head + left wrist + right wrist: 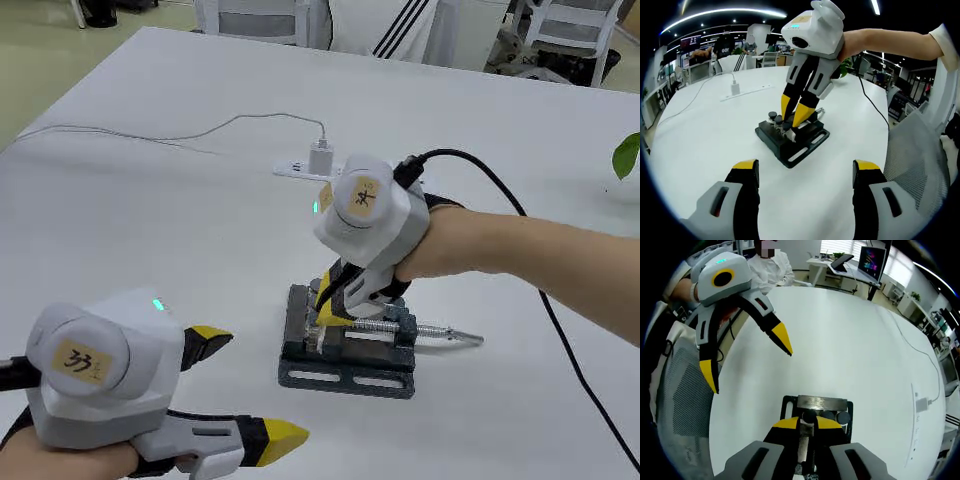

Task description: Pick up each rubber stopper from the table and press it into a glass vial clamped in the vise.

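A small black vise [345,372] stands mid-table and clamps glass vials capped with dark rubber stoppers [773,116]. My right gripper [330,312] reaches down onto the vise. Its yellow tips are closed around a dark stopper [810,416] at the top of a vial, and another stoppered vial [842,416] stands just beside it. In the left gripper view the right gripper [791,116] pinches at the nearest vial top. My left gripper [245,388] hovers open and empty at the near left, well clear of the vise [790,142].
A white power strip with a charger [318,160] and its cable lies behind the vise. The vise screw handle [450,335] sticks out to the right. A green leaf [626,155] shows at the right edge. Chairs stand beyond the table's far edge.
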Demonstrator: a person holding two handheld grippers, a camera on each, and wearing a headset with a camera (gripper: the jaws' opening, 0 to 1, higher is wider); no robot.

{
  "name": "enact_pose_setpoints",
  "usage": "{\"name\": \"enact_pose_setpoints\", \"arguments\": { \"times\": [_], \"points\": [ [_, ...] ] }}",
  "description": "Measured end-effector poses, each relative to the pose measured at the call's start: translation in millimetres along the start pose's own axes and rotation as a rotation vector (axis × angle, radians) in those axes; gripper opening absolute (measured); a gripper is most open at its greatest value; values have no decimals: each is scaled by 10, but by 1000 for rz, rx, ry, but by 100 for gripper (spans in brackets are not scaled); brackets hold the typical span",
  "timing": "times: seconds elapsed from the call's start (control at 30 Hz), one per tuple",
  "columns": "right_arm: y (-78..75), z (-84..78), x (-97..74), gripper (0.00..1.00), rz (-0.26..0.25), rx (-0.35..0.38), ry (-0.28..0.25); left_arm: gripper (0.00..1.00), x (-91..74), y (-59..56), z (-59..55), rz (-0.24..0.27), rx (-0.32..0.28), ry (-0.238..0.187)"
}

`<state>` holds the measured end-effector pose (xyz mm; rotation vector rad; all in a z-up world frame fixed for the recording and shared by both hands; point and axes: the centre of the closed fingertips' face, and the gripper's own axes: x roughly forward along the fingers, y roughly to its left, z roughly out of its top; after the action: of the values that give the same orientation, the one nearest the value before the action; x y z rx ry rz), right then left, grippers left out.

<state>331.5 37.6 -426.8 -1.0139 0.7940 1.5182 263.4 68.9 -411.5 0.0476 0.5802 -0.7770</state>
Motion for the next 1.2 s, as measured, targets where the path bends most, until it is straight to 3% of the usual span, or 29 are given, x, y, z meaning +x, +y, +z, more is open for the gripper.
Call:
{"name": "enact_pose_setpoints", "arguments": {
  "times": [0.07,0.27,0.63,0.77,1.0,1.13,1.2],
  "points": [
    [21,-11,-15,2,-7,-8,-8,75,-3,4,-6,1,0,1],
    [72,-50,-26,12,-32,42,-64,75,-15,10,-11,1,2,5],
    [170,-115,-59,53,-91,118,-162,75,-75,81,-55,13,-8,5],
    [192,-171,-65,63,-131,126,-180,75,-98,102,-83,16,-6,11],
    [272,-274,-70,81,-155,200,-224,75,-129,129,-102,24,-4,14],
    [280,-337,-93,85,-191,211,-244,75,-130,153,-111,31,-5,16],
    [261,-357,-105,88,-215,262,-277,77,-125,164,-114,35,1,16]
  ]
}}
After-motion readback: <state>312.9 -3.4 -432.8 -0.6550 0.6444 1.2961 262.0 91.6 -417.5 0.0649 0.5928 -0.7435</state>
